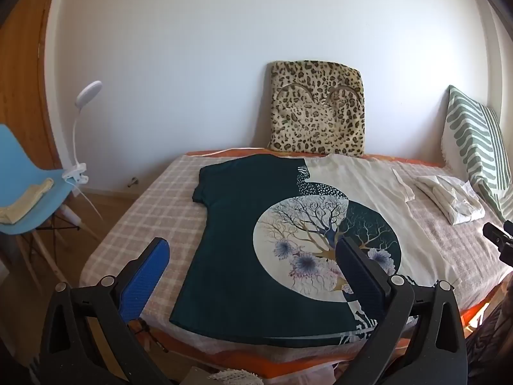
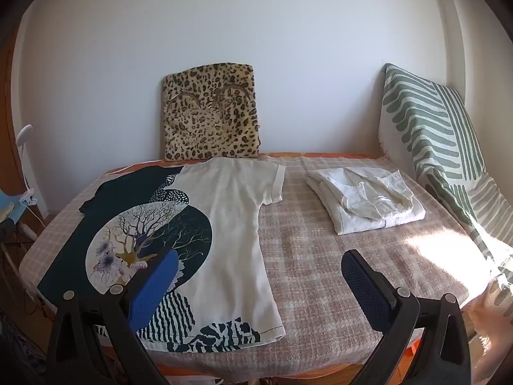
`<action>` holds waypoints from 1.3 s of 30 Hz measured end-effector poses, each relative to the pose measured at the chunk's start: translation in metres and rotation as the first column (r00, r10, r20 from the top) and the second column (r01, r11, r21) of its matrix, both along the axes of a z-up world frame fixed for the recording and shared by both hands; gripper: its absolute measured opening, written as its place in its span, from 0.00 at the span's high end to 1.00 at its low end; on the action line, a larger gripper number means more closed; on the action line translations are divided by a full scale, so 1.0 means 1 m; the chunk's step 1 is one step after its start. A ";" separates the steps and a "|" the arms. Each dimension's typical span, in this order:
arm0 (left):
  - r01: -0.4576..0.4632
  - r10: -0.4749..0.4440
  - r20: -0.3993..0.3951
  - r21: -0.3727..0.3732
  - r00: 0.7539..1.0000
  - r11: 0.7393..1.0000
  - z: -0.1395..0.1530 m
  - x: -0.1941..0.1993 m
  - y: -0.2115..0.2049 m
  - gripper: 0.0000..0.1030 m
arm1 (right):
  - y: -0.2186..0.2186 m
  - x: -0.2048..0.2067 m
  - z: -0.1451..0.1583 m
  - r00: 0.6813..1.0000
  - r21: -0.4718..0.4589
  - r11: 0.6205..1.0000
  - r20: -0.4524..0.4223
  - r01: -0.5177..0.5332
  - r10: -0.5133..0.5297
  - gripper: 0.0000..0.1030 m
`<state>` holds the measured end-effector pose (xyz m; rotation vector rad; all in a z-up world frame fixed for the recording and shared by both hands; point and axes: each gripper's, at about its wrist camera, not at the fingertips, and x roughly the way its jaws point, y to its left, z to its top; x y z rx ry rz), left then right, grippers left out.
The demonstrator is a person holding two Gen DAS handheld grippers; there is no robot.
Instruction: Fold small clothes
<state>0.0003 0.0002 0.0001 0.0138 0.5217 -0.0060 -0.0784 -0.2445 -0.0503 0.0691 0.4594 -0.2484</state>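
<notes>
1. Firstly, left wrist view: left gripper (image 1: pixel 253 256) hangs over the near edge of the bed (image 1: pixel 144 205), fingers spread wide, nothing between them.
2. T-shirt (image 1: pixel 243 224), half dark green and half cream with a round tree print, lies flat and unfolded on the checked bedspread, collar toward the wall.
3. Folded white shirt (image 1: pixel 449 202) sits to the T-shirt's right, apart from it. Leopard-print cushion (image 1: pixel 317 109) leans on the wall behind; striped pillow (image 1: pixel 477 147) at far right.
4. Off the bed's left: blue chair (image 1: pixel 29 176) with a clip lamp (image 1: pixel 80 128) on its edge.
5. Right wrist view: right gripper (image 2: pixel 259 276) also spread wide and empty, blue finger pad (image 2: pixel 154 292) above the T-shirt (image 2: pixel 224 218) hem, the dark one over bare bedspread.
6. Folded white shirt (image 2: pixel 365 199) lies beyond, near the striped pillow (image 2: pixel 433 134); leopard-print cushion (image 2: pixel 210 112) upright behind the collar.
</notes>
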 end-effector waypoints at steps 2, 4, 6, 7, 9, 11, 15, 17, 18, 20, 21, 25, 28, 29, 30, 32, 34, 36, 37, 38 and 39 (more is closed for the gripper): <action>0.001 -0.001 -0.004 0.000 1.000 1.000 0.000 0.000 0.000 0.00 | 0.000 0.000 0.000 1.000 -0.005 1.000 -0.002 0.001 -0.001 0.00; 0.001 -0.001 -0.006 0.002 1.000 1.000 0.000 0.001 0.000 0.00 | 0.000 0.000 0.000 1.000 -0.004 1.000 0.001 0.004 -0.004 0.00; 0.001 -0.001 -0.002 0.008 1.000 1.000 0.000 0.001 0.001 0.00 | 0.001 0.000 0.000 1.000 -0.003 1.000 0.004 0.007 -0.007 0.00; 0.001 -0.001 0.001 0.013 1.000 1.000 -0.002 0.000 0.002 0.00 | 0.001 0.000 -0.001 1.000 -0.003 1.000 0.004 0.009 -0.009 0.00; 0.002 -0.002 0.005 0.019 1.000 1.000 -0.003 -0.001 0.001 0.00 | -0.001 0.000 0.000 1.000 0.002 1.000 0.000 0.001 -0.001 0.00; 0.003 -0.003 0.008 0.021 1.000 1.000 -0.003 -0.001 0.003 0.00 | 0.000 0.000 -0.001 1.000 0.001 1.000 -0.001 0.001 -0.001 0.00; 0.008 -0.008 0.013 0.026 1.000 1.000 -0.001 -0.003 -0.001 0.00 | -0.001 0.001 -0.001 1.000 0.004 1.000 0.002 -0.001 0.001 0.00; 0.008 -0.008 0.018 0.031 1.000 0.999 0.000 -0.004 -0.002 0.00 | -0.002 0.001 -0.001 1.000 0.009 1.000 0.002 0.001 -0.001 0.00; 0.007 -0.008 0.021 0.034 1.000 0.999 0.000 -0.005 -0.003 0.00 | -0.002 0.001 -0.001 1.000 0.009 1.000 0.002 0.000 0.000 0.00; 0.009 -0.010 0.022 0.041 1.000 0.999 0.001 -0.005 -0.005 0.00 | -0.002 0.001 -0.001 1.000 0.010 1.000 0.003 0.000 0.000 0.00; 0.010 -0.011 0.022 0.041 1.000 0.999 0.001 -0.004 -0.005 0.00 | -0.002 0.001 -0.001 1.000 0.010 1.000 0.003 0.000 0.000 0.00; 0.008 -0.009 0.023 0.043 1.000 0.999 0.001 -0.005 -0.005 0.00 | -0.003 0.001 -0.001 1.000 0.011 1.000 0.005 -0.001 0.000 0.00; 0.005 -0.006 0.024 0.043 1.000 0.999 0.001 -0.005 -0.006 0.00 | -0.003 0.001 -0.001 1.000 0.011 1.000 0.006 0.000 0.000 0.00; 0.006 -0.007 0.024 0.043 1.000 0.999 0.001 -0.005 -0.006 0.00 | -0.003 0.001 -0.001 1.000 0.010 1.000 0.006 -0.001 0.001 0.00; 0.006 -0.007 0.024 0.042 1.000 0.999 0.001 -0.005 -0.006 0.00 | -0.003 0.001 -0.001 1.000 0.011 1.000 0.006 0.000 0.000 0.00; 0.007 -0.008 0.023 0.043 1.000 0.999 0.001 -0.005 -0.006 0.00 | -0.003 0.001 -0.001 1.000 0.013 1.000 0.007 -0.001 0.000 0.00; 0.006 -0.007 0.025 0.043 1.000 0.999 0.001 -0.005 -0.007 0.00 | -0.003 0.001 -0.001 1.000 0.012 1.000 0.007 0.000 0.000 0.00; 0.006 -0.007 0.025 0.045 1.000 0.999 0.001 -0.005 -0.007 0.00 | -0.003 0.001 -0.001 1.000 0.013 1.000 0.007 -0.001 0.001 0.00; 0.006 -0.007 0.025 0.044 1.000 0.999 0.001 -0.005 -0.006 0.00 | -0.002 0.001 -0.001 1.000 0.013 1.000 0.007 -0.001 0.001 0.00; 0.007 -0.008 0.026 0.044 1.000 0.999 0.001 -0.005 -0.007 0.00 | -0.002 0.001 -0.001 1.000 0.013 1.000 0.007 -0.001 0.001 0.00; 0.006 -0.007 0.026 0.045 1.000 0.999 0.001 -0.005 -0.007 0.00 | -0.002 0.001 -0.001 1.000 0.012 1.000 0.008 0.000 0.000 0.00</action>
